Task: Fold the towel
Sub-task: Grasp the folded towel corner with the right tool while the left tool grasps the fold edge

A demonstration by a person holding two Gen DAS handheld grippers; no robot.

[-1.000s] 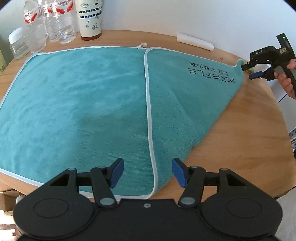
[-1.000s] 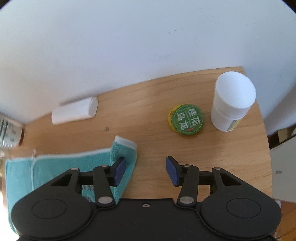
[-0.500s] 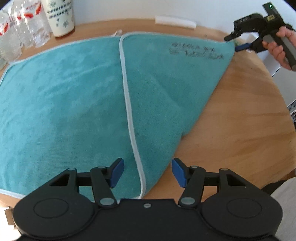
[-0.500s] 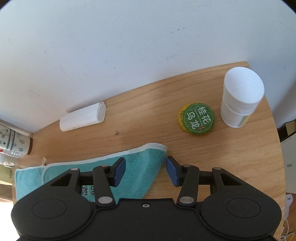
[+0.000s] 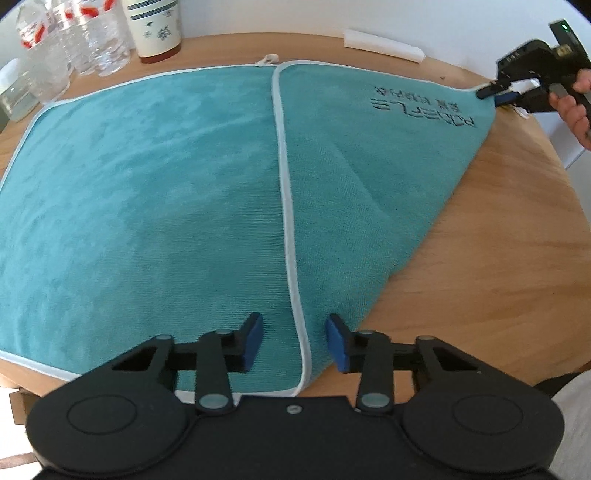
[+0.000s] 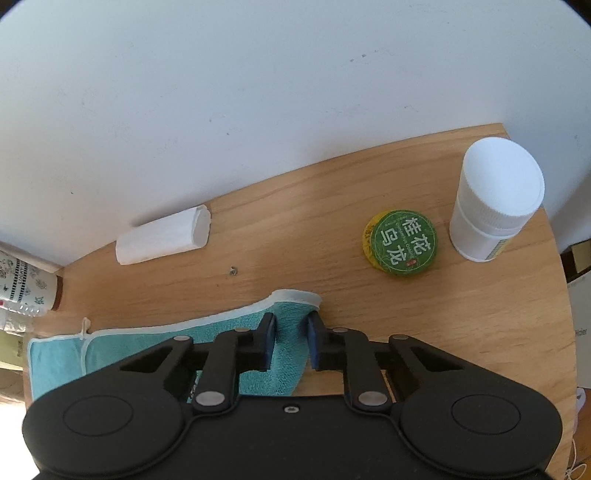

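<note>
A teal towel (image 5: pixel 147 184) with white piping lies spread on the round wooden table (image 5: pixel 498 258). Its right part is a flap folded over, with dark lettering near the far corner. My left gripper (image 5: pixel 295 341) hovers open at the towel's near edge, the flap's white hem running between its blue pads. My right gripper (image 6: pixel 290 339) is shut on the towel's far right corner (image 6: pixel 291 301); teal cloth fills the narrow gap between its pads. The left wrist view shows that right gripper (image 5: pixel 498 94) held by a hand at the corner.
Water bottles (image 5: pixel 74 40) and a patterned cup (image 5: pixel 155 26) stand at the back left. A white rolled cloth (image 6: pixel 162 236) lies by the wall. A green round tin (image 6: pixel 402 242) and a white pill bottle (image 6: pixel 491 206) sit beyond the right gripper.
The right gripper's fingers have closed from wide apart onto the towel's corner. The left gripper stays open over the near hem, and its view has shifted slightly.
</note>
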